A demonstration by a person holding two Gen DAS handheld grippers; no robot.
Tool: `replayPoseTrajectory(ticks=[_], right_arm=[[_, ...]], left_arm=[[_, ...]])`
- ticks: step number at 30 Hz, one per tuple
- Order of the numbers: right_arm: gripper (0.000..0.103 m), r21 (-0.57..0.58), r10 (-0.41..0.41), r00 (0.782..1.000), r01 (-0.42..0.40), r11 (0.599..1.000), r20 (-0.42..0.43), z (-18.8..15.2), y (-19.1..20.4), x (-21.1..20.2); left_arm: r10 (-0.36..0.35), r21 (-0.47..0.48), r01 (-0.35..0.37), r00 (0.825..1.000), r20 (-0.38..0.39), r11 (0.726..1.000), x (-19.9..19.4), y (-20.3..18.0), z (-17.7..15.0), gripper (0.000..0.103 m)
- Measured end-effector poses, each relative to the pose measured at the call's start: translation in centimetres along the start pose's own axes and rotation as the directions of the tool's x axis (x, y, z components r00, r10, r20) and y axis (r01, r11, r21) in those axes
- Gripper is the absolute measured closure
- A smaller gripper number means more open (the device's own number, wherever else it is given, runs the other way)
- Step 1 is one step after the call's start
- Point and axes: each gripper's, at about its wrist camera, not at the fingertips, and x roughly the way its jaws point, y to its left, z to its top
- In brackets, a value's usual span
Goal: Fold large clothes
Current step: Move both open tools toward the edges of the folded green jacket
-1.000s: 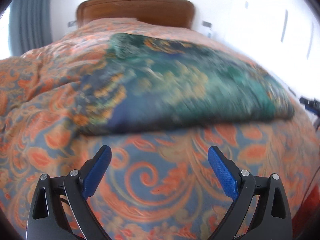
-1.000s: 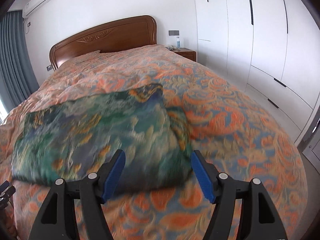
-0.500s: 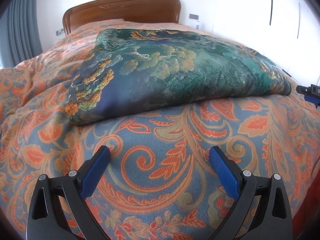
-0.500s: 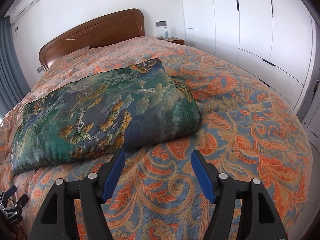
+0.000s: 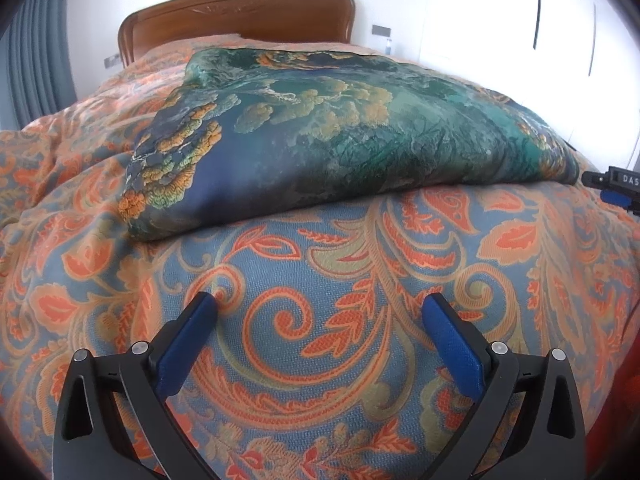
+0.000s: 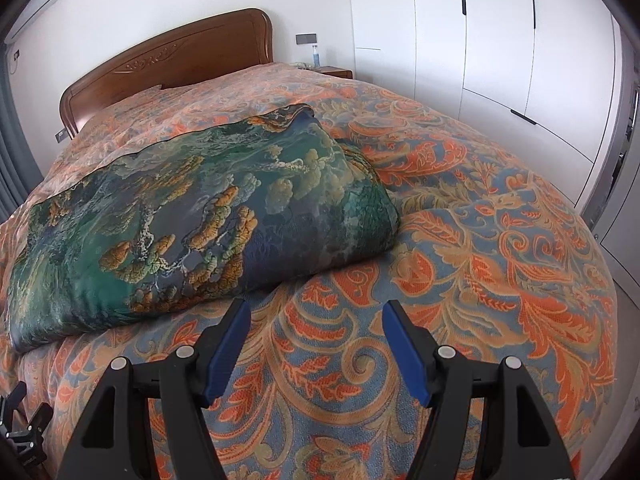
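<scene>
A large folded cloth [image 5: 344, 136] [image 6: 200, 216], green and blue with golden cloud shapes, lies as a thick pad across the bed. My left gripper [image 5: 320, 304] hovers open over the bedspread, a little short of the cloth's near folded edge, with nothing between its blue pads. My right gripper [image 6: 316, 310] is open too, just in front of the cloth's near edge toward its right end, and holds nothing. The right gripper's tip [image 5: 616, 188] peeks in at the right edge of the left wrist view.
The bed carries an orange and blue paisley bedspread [image 6: 480, 264] [image 5: 320, 360]. A wooden headboard [image 6: 168, 64] stands at the far end, white wardrobe doors [image 6: 500, 40] run along the right, and a nightstand [image 6: 336, 72] sits beside the headboard. Grey curtains [image 5: 36, 60] hang at the left.
Both views have gone from blurred to sharp as the hands settled. The right gripper has drawn back and lower, so the cloth's edge now lies ahead of its pads instead of between them.
</scene>
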Motion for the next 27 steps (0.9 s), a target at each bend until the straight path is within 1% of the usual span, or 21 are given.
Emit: replayPoseTrajectory(ticks=[5, 7, 9, 10, 11, 12, 13, 14, 15, 16, 18, 19, 20, 21, 22, 23, 24, 25, 27], right_arm=[[0.033, -0.003, 0.017, 1.0, -0.017, 1.0, -0.015, -0.4, 0.5, 0.8], [0.033, -0.012, 0.031, 0.999, -0.031, 0.999, -0.017, -0.6, 0.6, 0.9], [0.033, -0.02, 0.05, 0.999, -0.051, 0.999, -0.01, -0.7, 0.4, 0.7], [0.033, -0.024, 0.059, 0.998, -0.058, 0.998, 0.003, -0.8, 0.3, 0.3], [0.033, -0.028, 0.064, 0.998, -0.064, 0.998, 0.015, -0.9, 0.1, -0.1], [0.033, -0.033, 0.07, 0.997, -0.069, 0.997, 0.029, -0.9, -0.1, -0.4], [0.033, -0.039, 0.078, 0.996, -0.077, 0.996, 0.043, -1.0, -0.4, -0.8], [0.033, -0.046, 0.086, 0.995, -0.084, 0.995, 0.054, -1.0, -0.6, -1.1], [0.033, -0.056, 0.098, 0.993, -0.094, 0.994, 0.065, -1.1, -0.8, -1.3], [0.033, -0.063, 0.109, 0.991, -0.105, 0.993, 0.072, -1.1, -0.9, -1.5], [0.033, -0.077, 0.138, 0.987, -0.131, 0.988, 0.086, -1.1, -1.2, -1.9], [0.033, -0.09, 0.155, 0.983, -0.146, 0.985, 0.095, -1.1, -1.3, -2.2], [0.033, -0.105, 0.166, 0.98, -0.155, 0.982, 0.106, -1.1, -1.3, -2.5], [0.033, -0.123, 0.177, 0.977, -0.162, 0.979, 0.118, -1.1, -1.4, -2.9], [0.033, -0.145, 0.189, 0.973, -0.169, 0.975, 0.133, -1.1, -1.5, -3.3], [0.033, -0.16, 0.198, 0.97, -0.175, 0.972, 0.144, -1.1, -1.6, -3.6], [0.033, -0.176, 0.208, 0.966, -0.18, 0.968, 0.156, -1.2, -1.8, -4.1], [0.033, -0.192, 0.22, 0.961, -0.187, 0.963, 0.167, -1.4, -2.0, -4.6], [0.033, -0.204, 0.24, 0.954, -0.202, 0.958, 0.179, -1.9, -2.5, -5.1]], left_arm=[[-0.001, 0.028, 0.001, 1.0, -0.001, 1.0, -0.6, -0.2, 0.2, 0.001], [0.006, 0.035, -0.007, 1.0, 0.026, 0.999, -2.0, -0.1, 0.7, 0.001], [0.022, 0.004, -0.022, 0.997, 0.074, 1.0, -3.9, 0.3, 1.9, 0.001], [0.012, -0.02, -0.01, 0.995, 0.095, 1.0, -4.6, 0.4, 2.8, 0.001], [-0.016, -0.052, 0.022, 0.993, 0.115, 0.998, -5.3, 0.4, 4.3, 0.001], [-0.041, -0.074, 0.05, 0.992, 0.122, 0.996, -5.6, 0.3, 5.4, 0.001], [-0.083, -0.095, 0.095, 0.989, 0.119, 0.991, -5.6, 0.0, 7.0, 0.001], [-0.111, -0.101, 0.123, 0.987, 0.113, 0.987, -5.4, -0.3, 7.9, 0.001], [-0.15, -0.1, 0.16, 0.984, 0.097, 0.982, -4.7, -1.0, 9.5, 0.001], [-0.175, -0.089, 0.181, 0.982, 0.074, 0.979, -3.8, -1.8, 10.9, 0.001], [-0.196, -0.04, 0.196, 0.98, 0.02, 0.98, -1.5, -3.7, 13.1, 0.001], [-0.195, -0.001, 0.195, 0.981, -0.017, 0.981, 0.5, -4.8, 14.5, 0.001], [-0.169, 0.021, 0.17, 0.984, -0.052, 0.985, 2.6, -5.4, 15.6, 0.001], [-0.139, 0.015, 0.141, 0.987, -0.082, 0.99, 4.2, -5.5, 16.3, 0.001], [-0.113, -0.017, 0.112, 0.985, -0.131, 0.994, 6.6, -5.2, 17.5, 0.002], [-0.111, -0.044, 0.105, 0.981, -0.159, 0.994, 8.0, -4.8, 18.1, 0.002], [-0.108, -0.091, 0.091, 0.974, -0.201, 0.992, 10.2, -4.1, 19.2, 0.002], [-0.1, -0.11, 0.078, 0.972, -0.213, 0.991, 11.2, -3.8, 19.8, 0.002], [-0.062, -0.131, 0.034, 0.974, -0.22, 0.991, 13.3, -3.5, 22.0, 0.002]])
